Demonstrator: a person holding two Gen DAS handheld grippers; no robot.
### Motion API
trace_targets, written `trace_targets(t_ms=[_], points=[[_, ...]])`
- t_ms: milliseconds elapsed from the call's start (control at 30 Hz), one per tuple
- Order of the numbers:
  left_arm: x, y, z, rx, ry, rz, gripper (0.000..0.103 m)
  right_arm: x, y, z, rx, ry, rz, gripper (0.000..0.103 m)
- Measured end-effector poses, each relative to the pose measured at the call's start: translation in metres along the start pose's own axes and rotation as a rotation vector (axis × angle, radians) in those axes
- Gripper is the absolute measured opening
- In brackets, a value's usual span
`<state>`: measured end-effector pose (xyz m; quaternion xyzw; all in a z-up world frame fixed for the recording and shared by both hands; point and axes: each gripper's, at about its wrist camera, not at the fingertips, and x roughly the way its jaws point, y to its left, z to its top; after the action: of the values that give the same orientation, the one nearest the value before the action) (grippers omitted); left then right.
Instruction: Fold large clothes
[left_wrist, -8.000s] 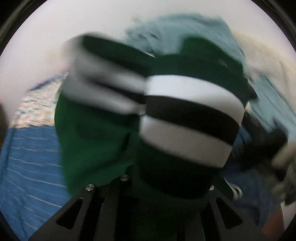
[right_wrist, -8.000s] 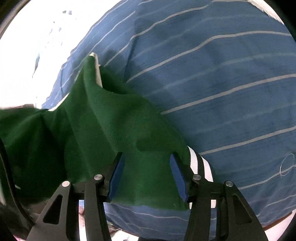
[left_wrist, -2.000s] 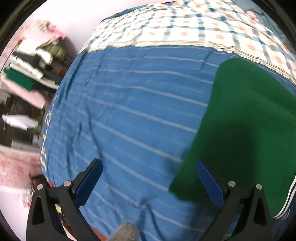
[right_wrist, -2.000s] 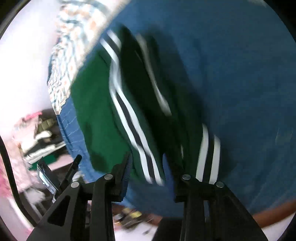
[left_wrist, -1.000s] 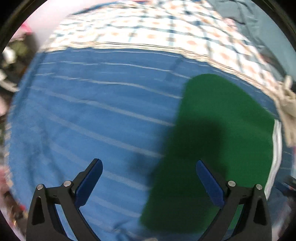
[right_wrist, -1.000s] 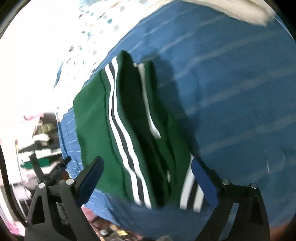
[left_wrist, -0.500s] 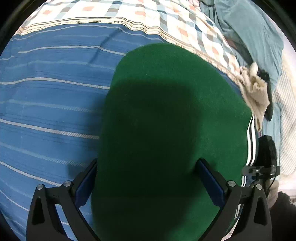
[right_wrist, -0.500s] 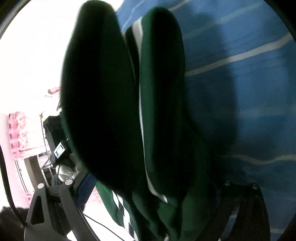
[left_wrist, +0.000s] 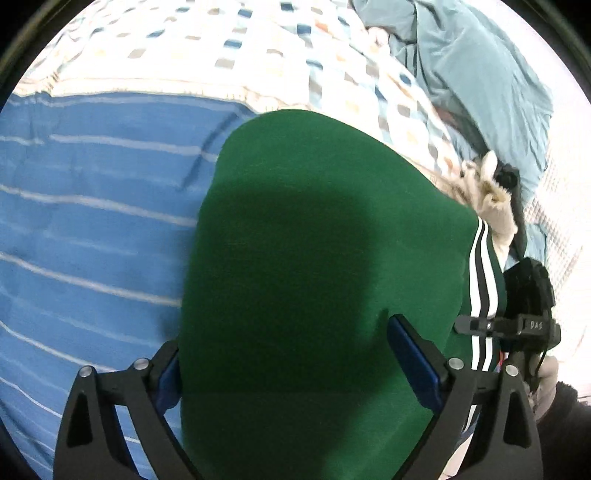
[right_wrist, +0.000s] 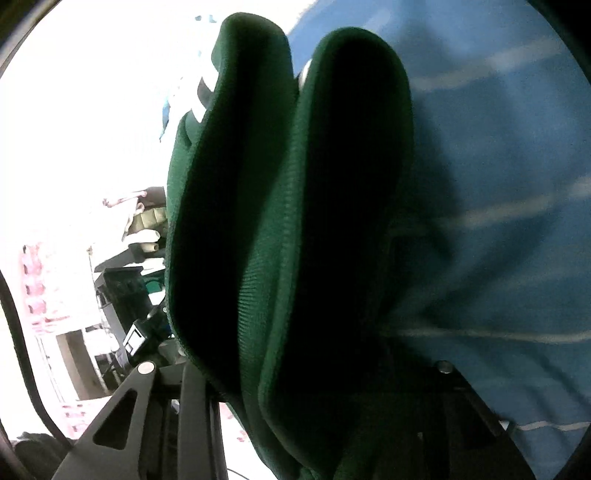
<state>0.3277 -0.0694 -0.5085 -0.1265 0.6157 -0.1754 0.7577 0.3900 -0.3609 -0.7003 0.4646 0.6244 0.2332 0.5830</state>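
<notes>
Both grippers straddle the folded green garment (left_wrist: 314, 258), lengthwise ahead.

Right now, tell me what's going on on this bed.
A person with a gripper in each hand is folding a green garment with white side stripes on a blue striped bedsheet. The left gripper is open, its fingers straddling the folded stack, which lies flat. The right gripper is at the stack's edge, where thick folded layers fill the gap; whether it is clamped cannot be told. Other clothes are piled beyond.
</notes>
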Motion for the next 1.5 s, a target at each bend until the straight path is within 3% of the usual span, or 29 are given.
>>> trace_targets(t_ms=[100, 267, 567, 733, 833, 900, 933, 967, 1033, 1133, 1233, 1333, 1500], points=[[-0.012, 0.006, 0.022, -0.007, -0.031, -0.01, 0.096, -0.004, 0.028, 0.019, -0.039, -0.011, -0.001, 0.041], [-0.031, 0.024, 0.088, -0.047, -0.112, -0.021, 0.096, -0.007, 0.077, 0.077, -0.107, -0.023, -0.003, 0.041], [-0.039, 0.064, 0.25, -0.05, -0.221, 0.015, 0.096, 0.043, 0.169, 0.261, -0.175, -0.048, 0.037, 0.041], [-0.008, 0.093, 0.315, -0.049, -0.218, 0.065, 0.096, 0.086, 0.195, 0.37, -0.178, -0.019, 0.009, 0.04], [0.017, 0.101, 0.334, -0.026, -0.209, 0.079, 0.096, 0.11, 0.197, 0.424, -0.173, 0.007, -0.055, 0.04], [0.042, 0.105, 0.337, -0.01, -0.206, 0.147, 0.096, 0.122, 0.191, 0.444, -0.169, 0.038, -0.104, 0.041], [0.048, 0.108, 0.337, -0.008, -0.204, 0.172, 0.096, 0.124, 0.19, 0.457, -0.174, 0.043, -0.128, 0.049], [0.056, 0.11, 0.334, -0.004, -0.203, 0.192, 0.096, 0.124, 0.187, 0.46, -0.171, 0.045, -0.144, 0.053], [0.061, 0.113, 0.325, 0.005, -0.236, 0.201, 0.098, 0.118, 0.188, 0.458, -0.194, 0.027, -0.208, 0.073], [0.066, 0.111, 0.313, 0.01, -0.269, 0.229, 0.1, 0.107, 0.205, 0.436, -0.296, -0.063, -0.426, 0.093], [0.058, 0.105, 0.311, -0.023, -0.251, 0.275, 0.1, 0.098, 0.229, 0.417, -0.35, -0.178, -0.627, 0.094], [0.043, 0.085, 0.297, -0.015, -0.25, 0.379, 0.1, 0.077, 0.231, 0.4, -0.369, -0.286, -0.799, 0.094], [0.009, 0.039, 0.243, 0.05, -0.255, 0.544, 0.102, 0.091, 0.263, 0.31, -0.389, -0.336, -0.941, 0.094]])
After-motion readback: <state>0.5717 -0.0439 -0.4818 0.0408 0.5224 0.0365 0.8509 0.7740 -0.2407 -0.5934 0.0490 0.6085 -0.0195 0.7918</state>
